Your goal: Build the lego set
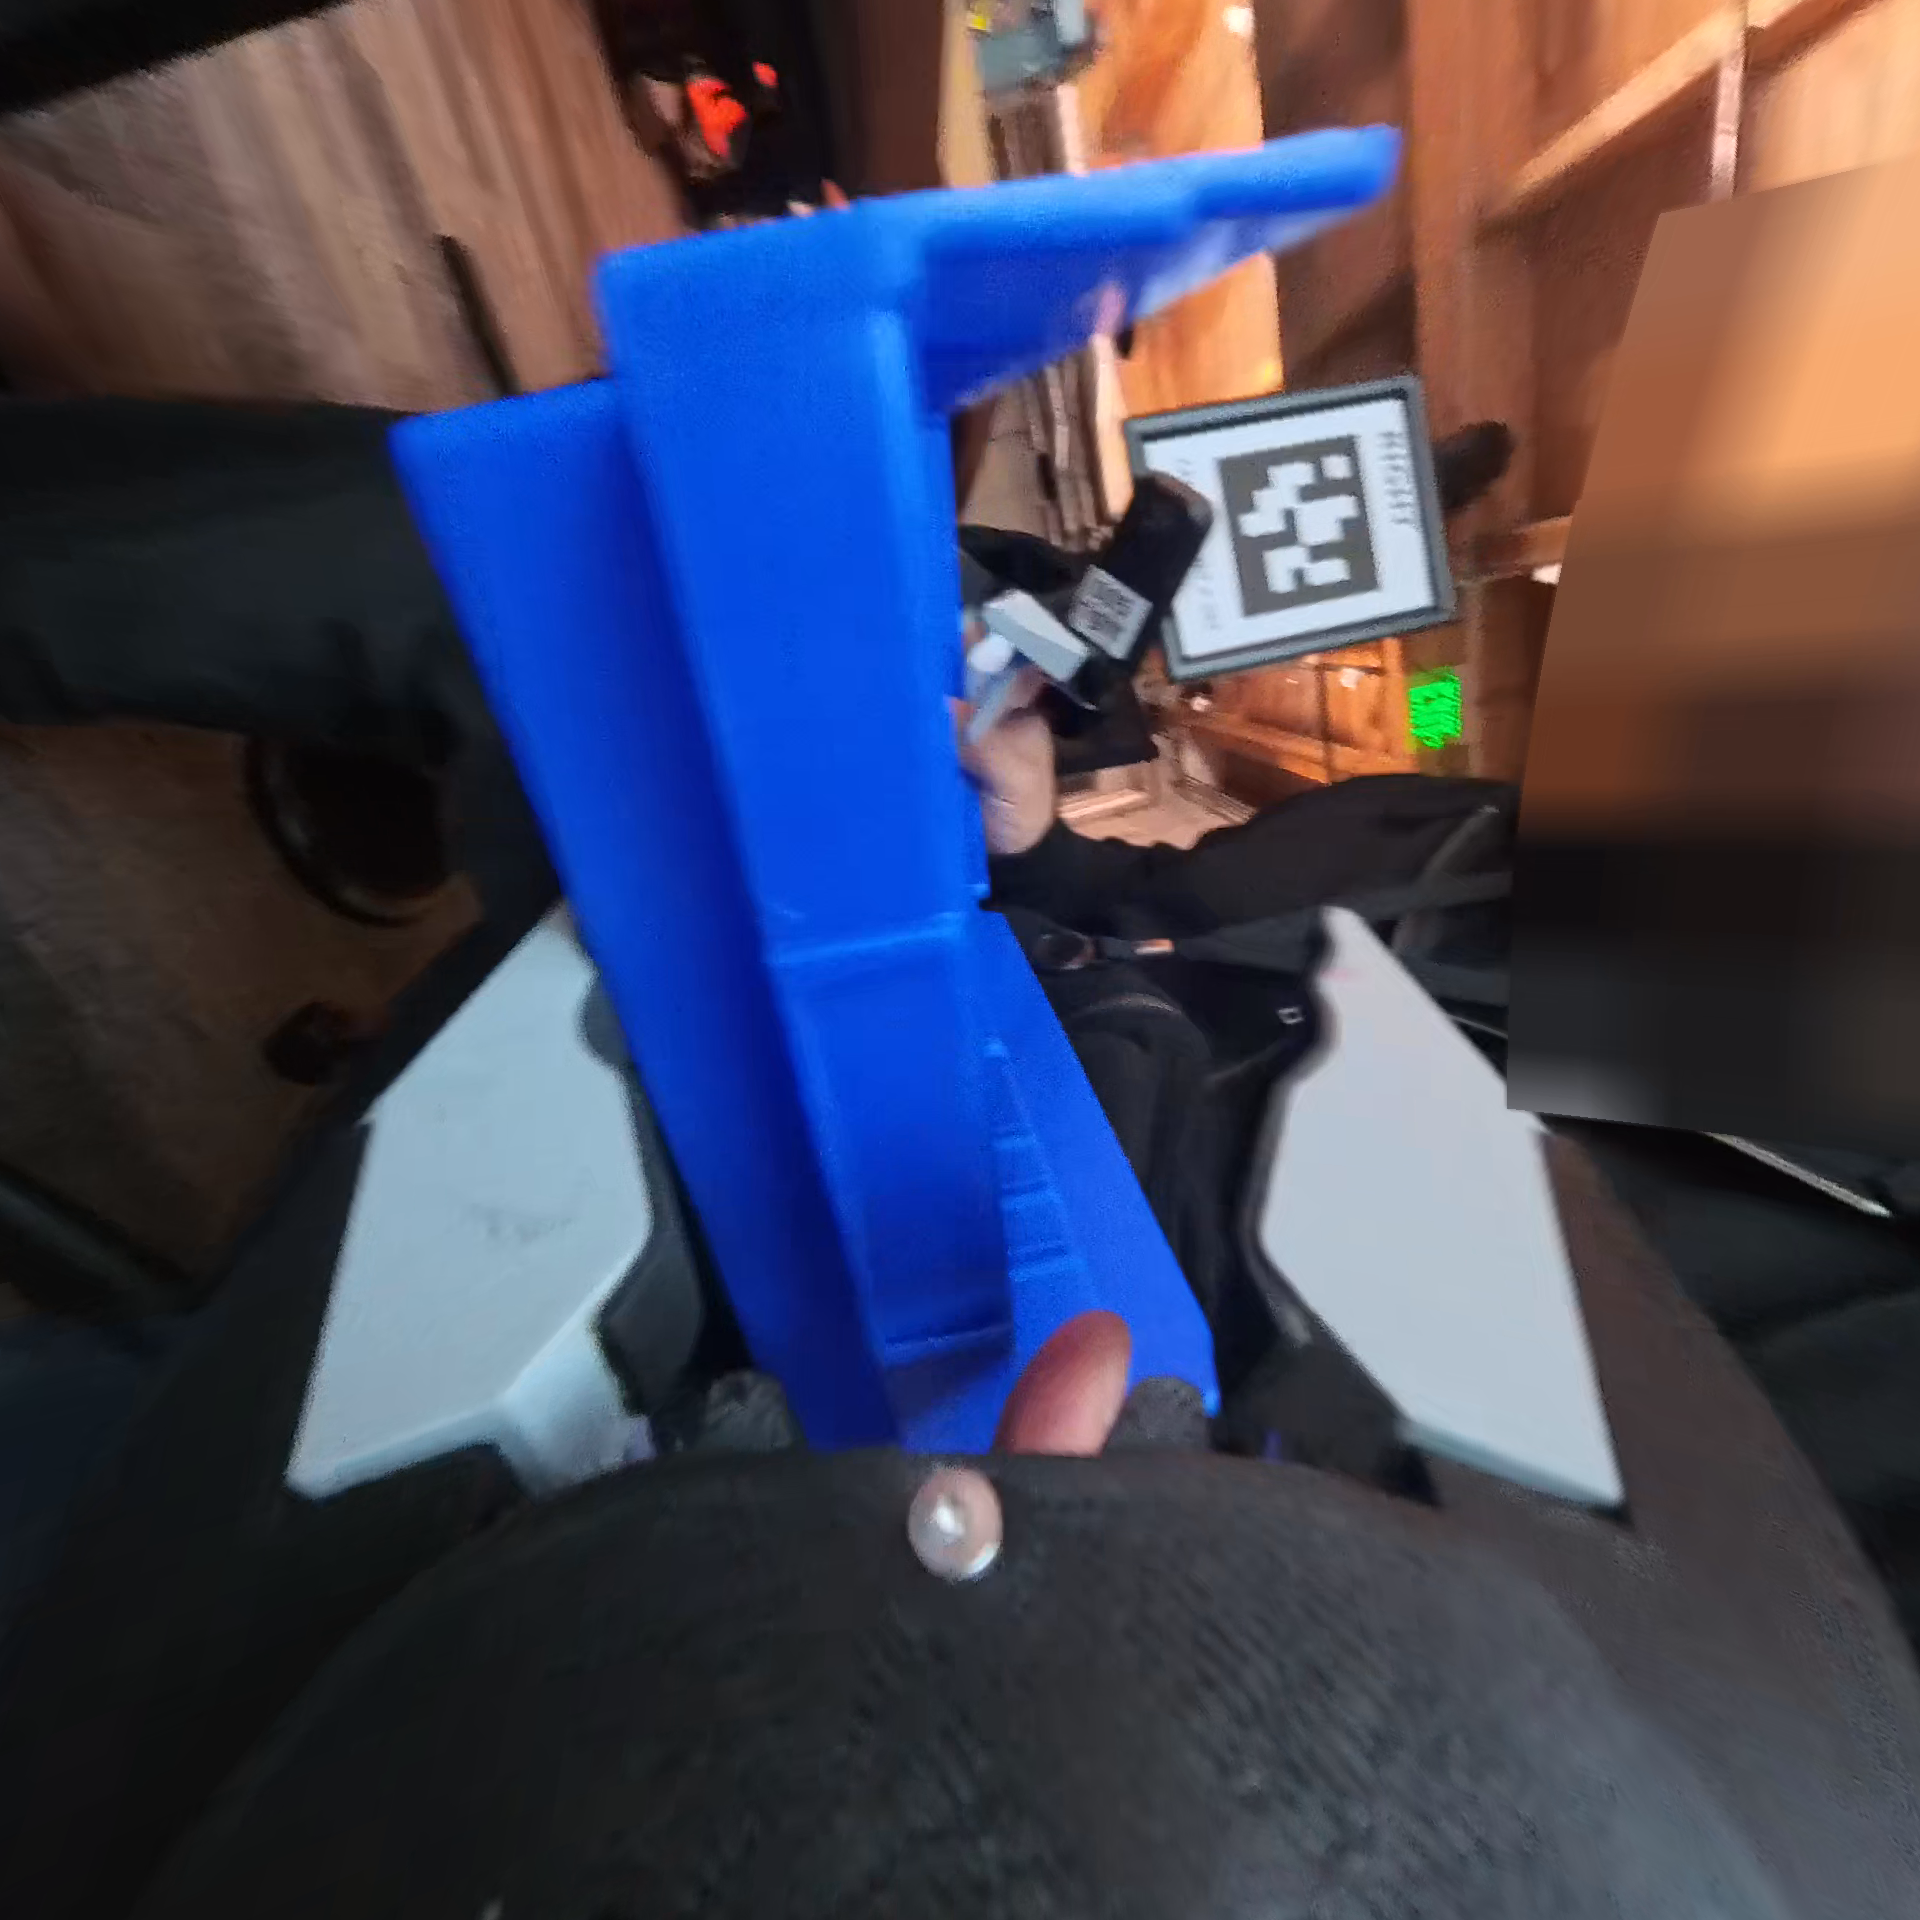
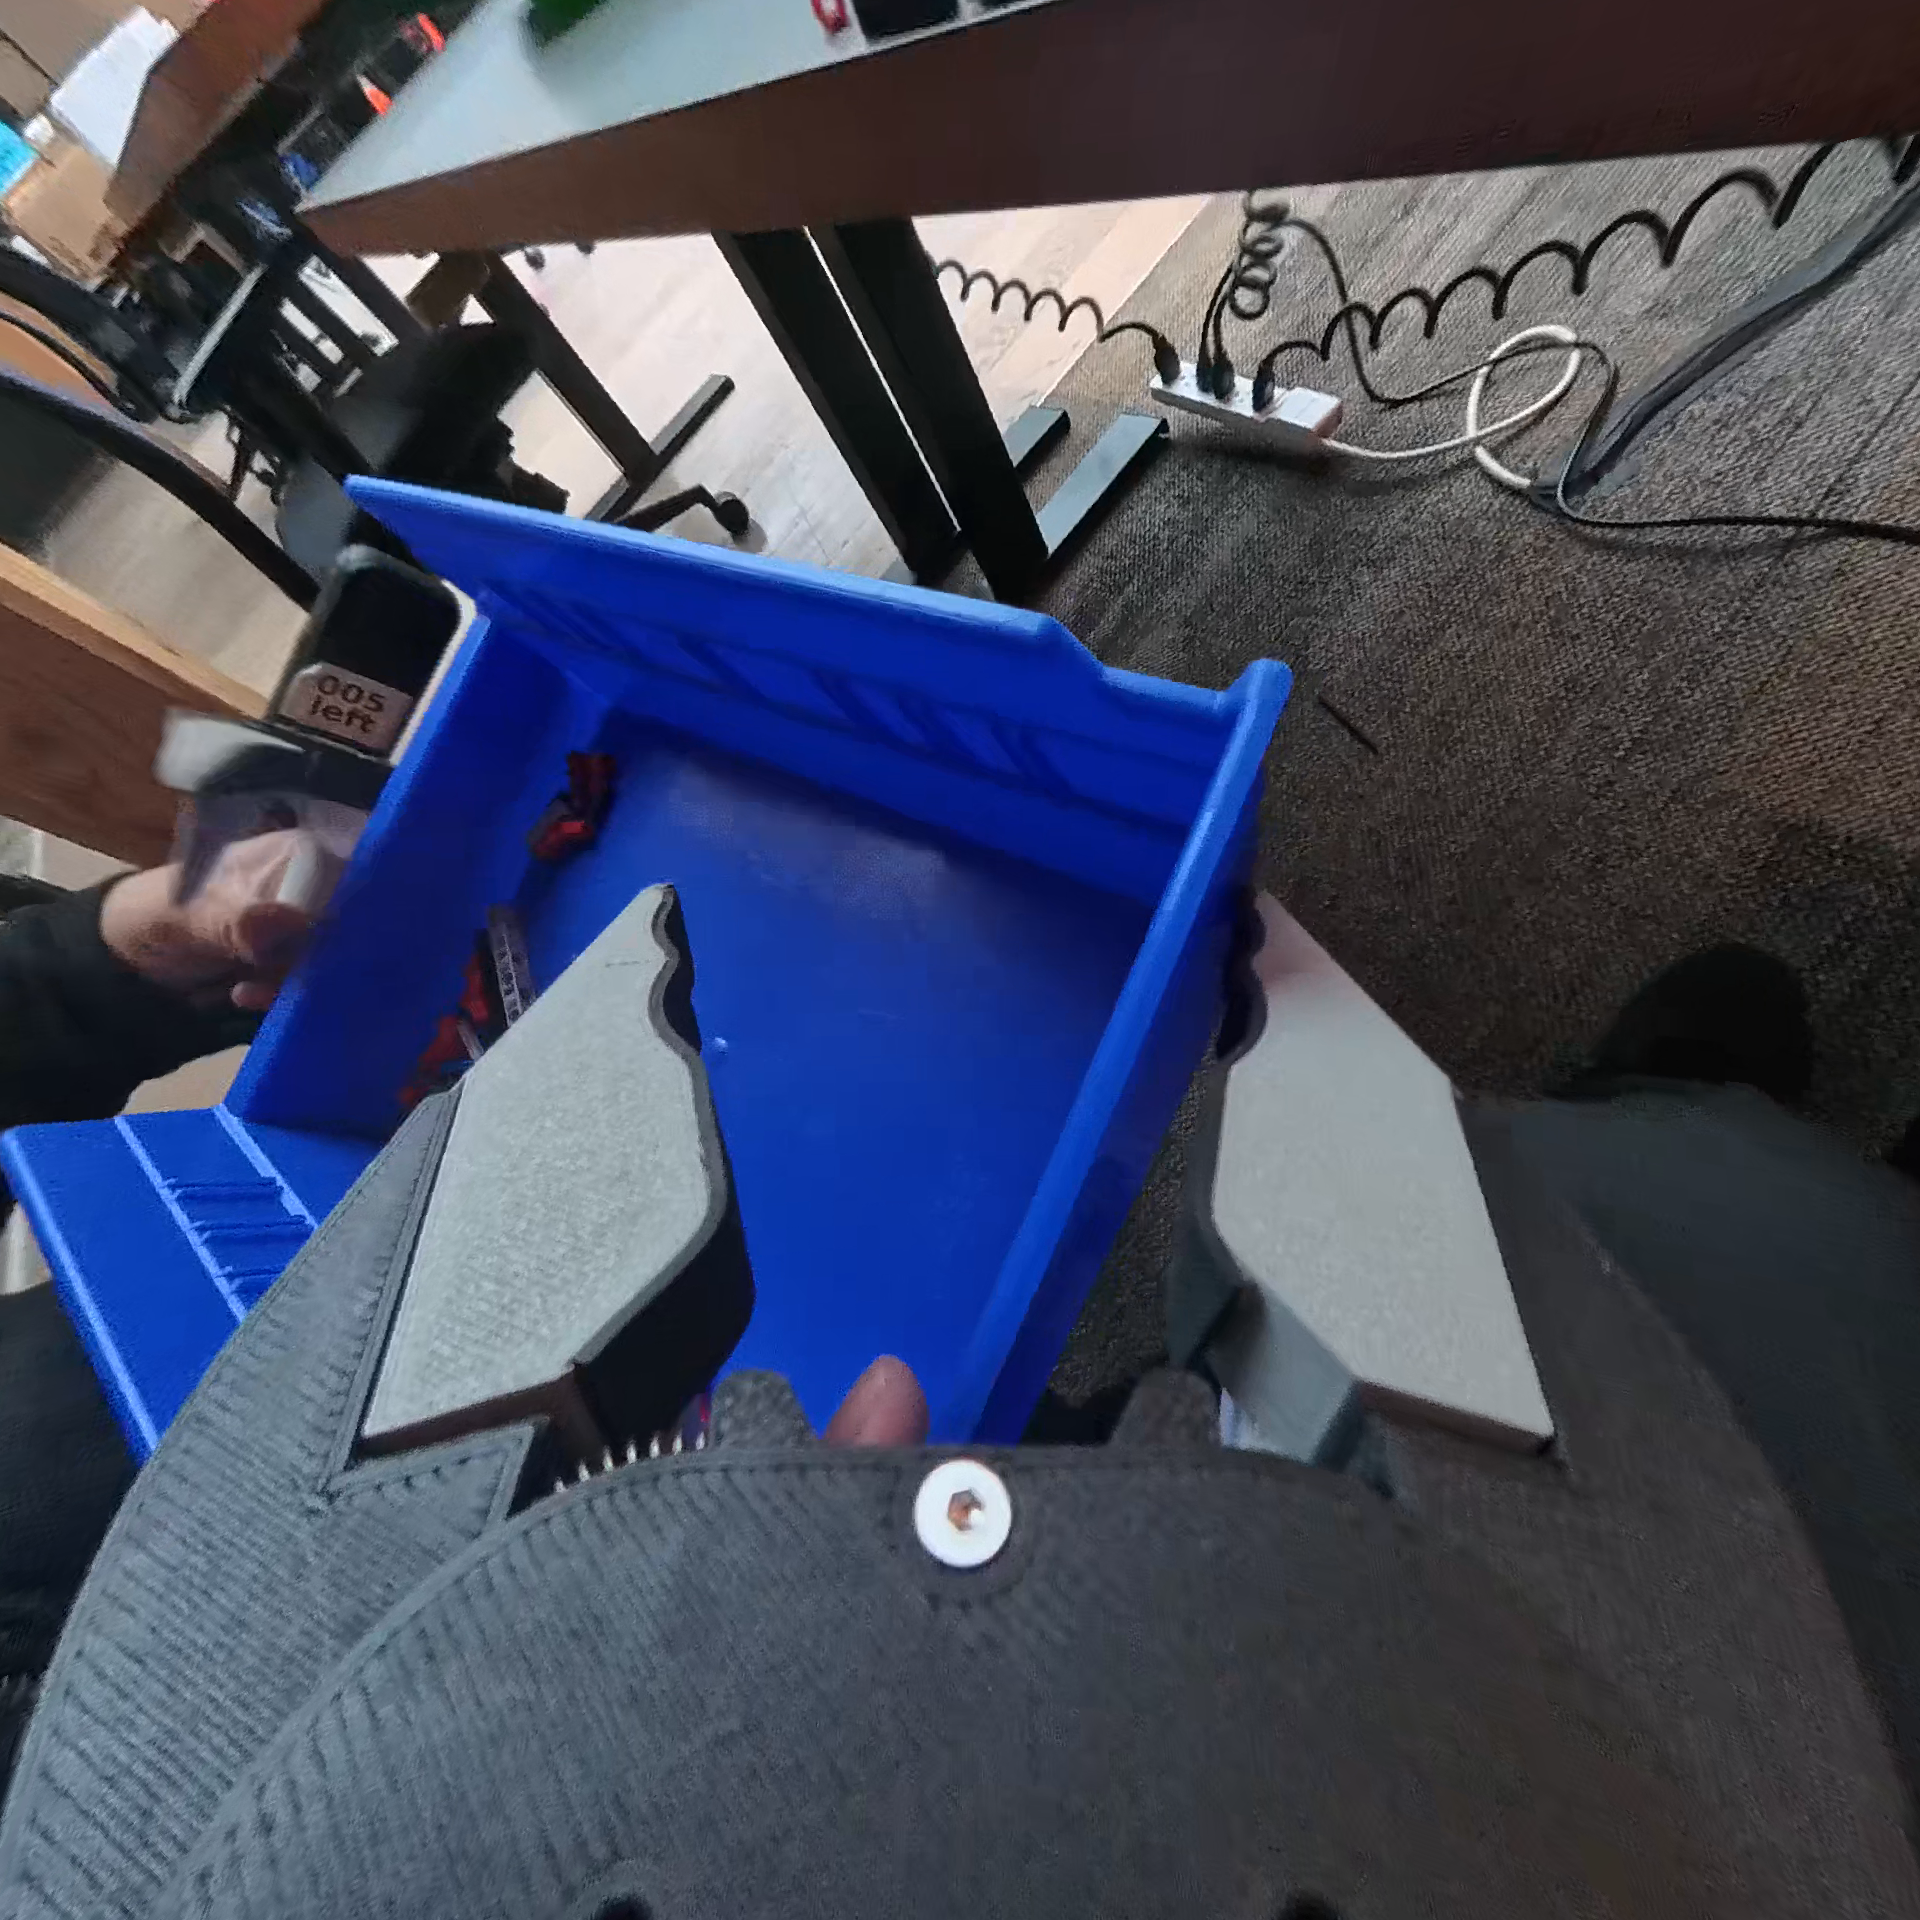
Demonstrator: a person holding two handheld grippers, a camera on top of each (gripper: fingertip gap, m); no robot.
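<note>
A blue plastic bin (image 2: 914, 997) is held up off the floor, tilted, between both grippers. A few small red and black lego pieces (image 2: 569, 805) lie along its left inner wall. My right gripper (image 2: 961, 935) is open and straddles the bin's right wall, one finger inside and one outside. A person's fingertip (image 2: 881, 1401) presses the bin's near edge. My left gripper (image 1: 956, 956) is open and straddles another wall of the blue bin (image 1: 790, 727), with a fingertip (image 1: 1070, 1382) on it. The left gripper also shows in the right wrist view (image 2: 332, 717), held in a hand.
A table (image 2: 935, 135) stands above and ahead, with black legs (image 2: 914, 416). A white power strip (image 2: 1247, 400) and coiled black cables (image 2: 1507, 281) lie on the grey carpet (image 2: 1558, 727). A square black-and-white marker board (image 1: 1288, 530) stands behind the bin. Office chairs are at the left.
</note>
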